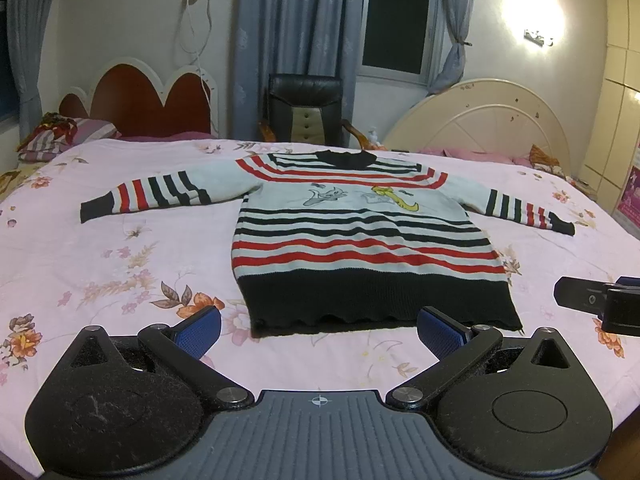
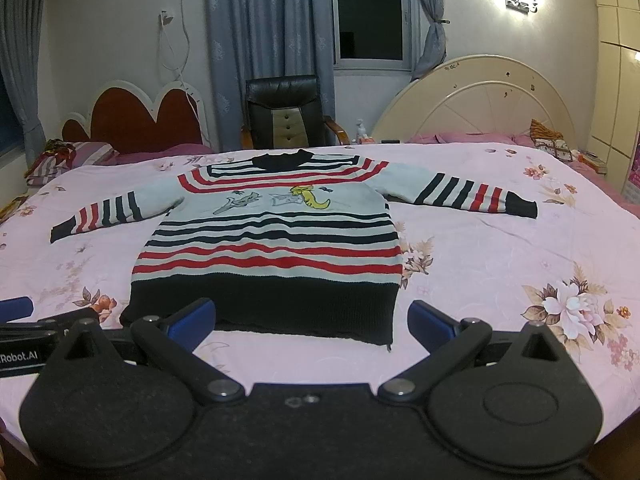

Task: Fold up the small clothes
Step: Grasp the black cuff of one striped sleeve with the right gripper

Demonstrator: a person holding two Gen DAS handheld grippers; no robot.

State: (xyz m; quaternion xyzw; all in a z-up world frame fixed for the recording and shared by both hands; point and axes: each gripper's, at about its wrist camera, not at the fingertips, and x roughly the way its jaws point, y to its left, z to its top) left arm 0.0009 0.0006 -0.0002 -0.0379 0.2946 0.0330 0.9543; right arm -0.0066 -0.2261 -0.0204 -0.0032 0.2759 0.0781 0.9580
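Striped sweater (image 1: 360,240) is lying flat on the bed (image 1: 120,264), seemingly unfolded. Left gripper (image 1: 319,330) and right gripper (image 2: 312,320) are hovering spread wide, holding nothing.

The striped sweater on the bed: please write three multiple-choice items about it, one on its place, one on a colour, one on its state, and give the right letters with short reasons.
1. Where does the sweater lie?
A. On the black chair
B. Spread on the pink floral bedsheet
C. On a pillow

2. What colour is its wide bottom band?
A. Black
B. Yellow
C. Pink

3. In what state is the sweater?
A. Folded in half
B. Flat with both sleeves spread out
C. Held in a gripper

Answers:
1 B, the sheet shows all around it.
2 A, the hem band is dark, below the red stripes.
3 B, the left gripper and right gripper are both open and hold nothing.
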